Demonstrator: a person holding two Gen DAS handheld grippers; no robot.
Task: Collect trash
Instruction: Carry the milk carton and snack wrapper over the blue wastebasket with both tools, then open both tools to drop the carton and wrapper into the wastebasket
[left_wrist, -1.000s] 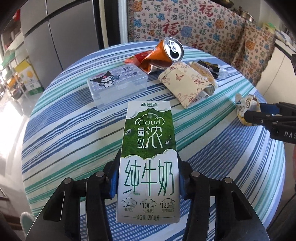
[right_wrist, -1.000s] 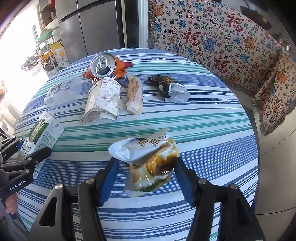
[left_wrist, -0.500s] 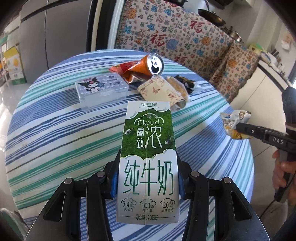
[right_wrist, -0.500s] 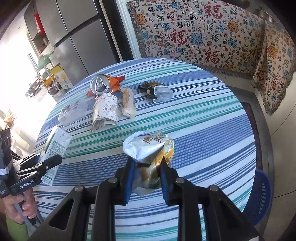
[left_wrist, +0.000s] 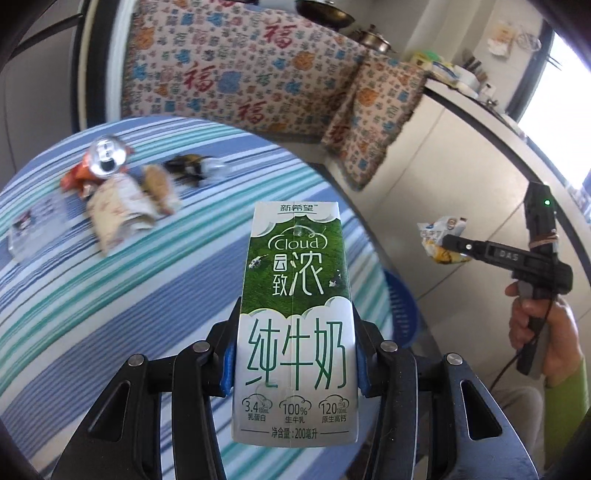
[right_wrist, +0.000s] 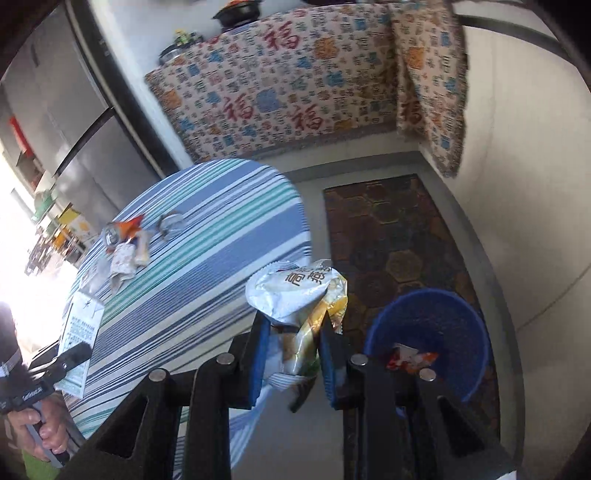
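Observation:
My left gripper (left_wrist: 293, 332) is shut on a green-and-white milk carton (left_wrist: 295, 295), held upright above the edge of the striped table (left_wrist: 110, 295). My right gripper (right_wrist: 293, 332) is shut on a crumpled white-and-yellow snack wrapper (right_wrist: 295, 291), hanging over the floor just left of a blue bin (right_wrist: 476, 369). The bin holds a red-and-white scrap (right_wrist: 410, 360). In the left wrist view the right gripper (left_wrist: 448, 243) carries the wrapper (left_wrist: 439, 229) off the table's right side. The right wrist view shows the carton (right_wrist: 79, 325) at the far left.
On the table lie an orange can (left_wrist: 105, 160), a folded paper wrapper (left_wrist: 118, 210), a dark wrapper (left_wrist: 188, 168) and a clear box (left_wrist: 33, 225). A patterned mat (right_wrist: 388, 240) covers the floor behind the bin. A patterned cloth (right_wrist: 295, 92) drapes the counter behind.
The right jaws closed on the wrapper and lifted it off the table toward the right, over the floor. The left gripper swung right with the carton. The blue bin came into view.

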